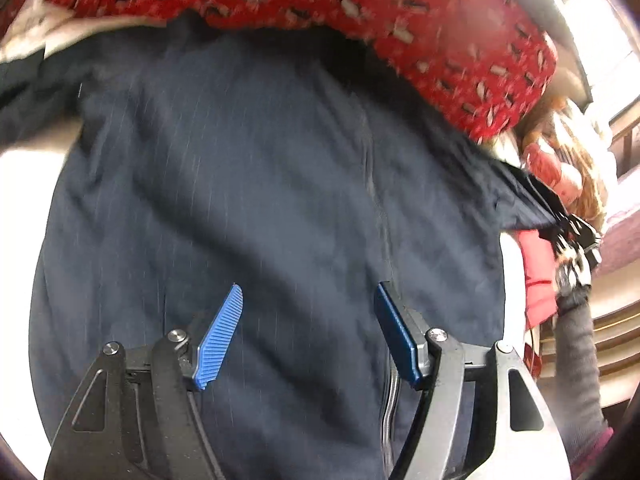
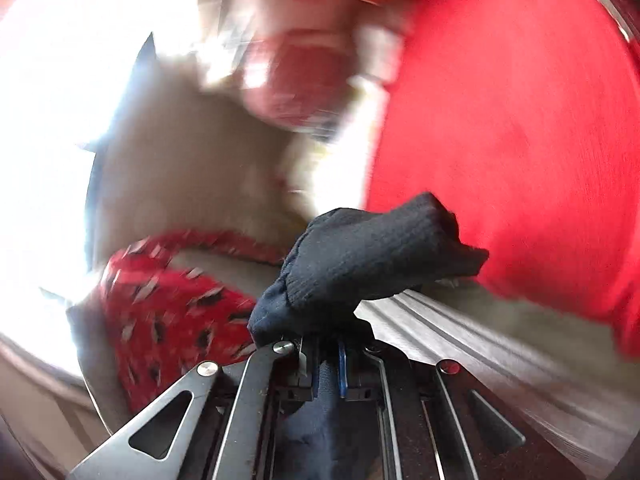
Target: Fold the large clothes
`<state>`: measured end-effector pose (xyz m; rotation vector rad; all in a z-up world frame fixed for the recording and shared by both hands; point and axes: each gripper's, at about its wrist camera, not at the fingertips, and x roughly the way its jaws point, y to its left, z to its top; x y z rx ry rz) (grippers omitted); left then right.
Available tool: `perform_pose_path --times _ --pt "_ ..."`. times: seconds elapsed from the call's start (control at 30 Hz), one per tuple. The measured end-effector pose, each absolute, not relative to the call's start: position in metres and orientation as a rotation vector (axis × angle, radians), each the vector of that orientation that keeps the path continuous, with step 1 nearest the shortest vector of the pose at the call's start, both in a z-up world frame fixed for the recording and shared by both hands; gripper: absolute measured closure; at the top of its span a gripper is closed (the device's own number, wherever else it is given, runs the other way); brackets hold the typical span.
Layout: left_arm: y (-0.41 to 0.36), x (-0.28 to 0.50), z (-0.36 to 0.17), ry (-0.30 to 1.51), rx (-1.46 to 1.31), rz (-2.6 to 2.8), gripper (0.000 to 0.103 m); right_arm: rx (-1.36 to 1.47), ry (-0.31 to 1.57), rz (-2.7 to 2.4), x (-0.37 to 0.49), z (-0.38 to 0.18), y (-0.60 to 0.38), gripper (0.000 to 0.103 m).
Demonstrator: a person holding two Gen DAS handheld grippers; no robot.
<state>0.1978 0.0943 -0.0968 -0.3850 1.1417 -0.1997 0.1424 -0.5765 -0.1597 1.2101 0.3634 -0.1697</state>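
Left wrist view: left gripper (image 1: pixel 308 332) has its blue ribbed pads (image 1: pixel 220 340) standing apart, nothing between them, hovering over the dark navy pinstriped garment (image 1: pixel 240 168), not touching it as far as the blur lets me say. That large navy cloth lies spread across most of the view, wrinkled, with a long seam or zip line (image 1: pixel 378 200) running down its middle, so it looks laid out roughly flat but not smoothed. At the right edge of the same view the right gripper (image 1: pixel 576 240) shows small, pulling out a far corner of the navy garment, held by a hand in a grey sleeve (image 1: pixel 576 356). Right wrist view: right gripper (image 2: pixel 320 354) is clamped together on a bunched ribbed dark navy cuff or hem (image 2: pixel 372 256), which sticks up past the closed jaws, more navy fabric trailing back between the gripper arms. Beyond the navy garment, a red patterned fabric with pale flecks (image 1: pixel 360 4) lies along its top edge, and a plain red cloth (image 2: pixel 512 128) fills the right side of the right wrist view; pale bedding or cushion (image 2: pixel 180 168) behind, heavily blurred. Progress judgement: early. Garment is out and mostly spread, one end gripped; no clean fold visible yet. Left to do: probably finish straightening it, get the left gripper onto an edge, then make the folds.
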Motion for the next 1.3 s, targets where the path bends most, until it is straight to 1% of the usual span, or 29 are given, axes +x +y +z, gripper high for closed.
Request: perform_pose_path --times 0.07,0.13,0.27,0.37,0.4,0.53,0.6,0.63,0.67,0.77,0.83,0.93,0.97,1.07,1.13,1.2,1.23,1.3 --pt "0.1 0.212 -0.093 1.096 -0.376 -0.179 0.035 1.067 0.405 -0.177 0.148 -0.122 -0.553 0.098" --pt "0.107 0.222 -0.094 1.087 -0.378 -0.155 0.035 0.949 0.451 -0.157 0.154 -0.098 -0.527 0.098" --pt "0.13 0.231 -0.106 1.085 -0.441 -0.134 0.035 0.824 0.508 -0.104 0.17 -0.074 -0.464 0.098" --pt "0.145 0.227 -0.114 1.064 -0.474 -0.121 0.035 0.747 0.537 -0.031 0.177 -0.054 -0.393 0.098" --pt "0.149 0.23 -0.117 1.071 -0.497 -0.122 0.035 0.735 0.543 -0.011 0.165 -0.045 -0.374 0.098" --pt "0.163 0.228 -0.119 1.074 -0.496 -0.077 0.035 0.676 0.577 0.094 0.169 -0.036 -0.289 0.098" --pt "0.172 0.223 -0.119 1.071 -0.487 -0.058 0.035 0.623 0.609 0.163 0.173 -0.034 -0.229 0.097" --pt "0.179 0.22 -0.119 1.066 -0.485 -0.04 0.035 0.61 0.616 0.178 0.175 -0.035 -0.218 0.097" --pt "0.184 0.218 -0.119 1.058 -0.488 -0.029 0.035 0.583 0.63 0.208 0.179 -0.036 -0.196 0.093" --pt "0.198 0.214 -0.123 1.05 -0.507 -0.001 0.035 0.491 0.689 0.288 0.182 -0.048 -0.125 0.092" --pt "0.207 0.214 -0.126 1.044 -0.518 0.014 0.035 0.432 0.76 0.327 0.183 -0.065 -0.087 0.09" --pt "0.214 0.216 -0.128 1.043 -0.532 0.019 0.035 0.323 0.939 0.379 0.172 -0.105 -0.036 0.088" --pt "0.215 0.216 -0.128 1.045 -0.532 0.015 0.035 0.287 1.034 0.421 0.161 -0.126 -0.02 0.087" --pt "0.212 0.219 -0.132 1.062 -0.527 0.001 0.035 0.208 1.119 0.454 0.132 -0.146 -0.014 0.086" --pt "0.207 0.22 -0.134 1.073 -0.534 -0.026 0.035 0.182 1.106 0.463 0.119 -0.142 -0.021 0.079" --pt "0.202 0.222 -0.134 1.083 -0.533 -0.056 0.035 0.196 1.11 0.475 0.105 -0.136 -0.036 0.051" --pt "0.198 0.222 -0.133 1.085 -0.522 -0.068 0.035 0.205 1.117 0.479 0.101 -0.133 -0.039 0.048" --pt "0.193 0.222 -0.132 1.08 -0.497 -0.071 0.035 0.216 1.126 0.474 0.09 -0.128 -0.056 0.048"
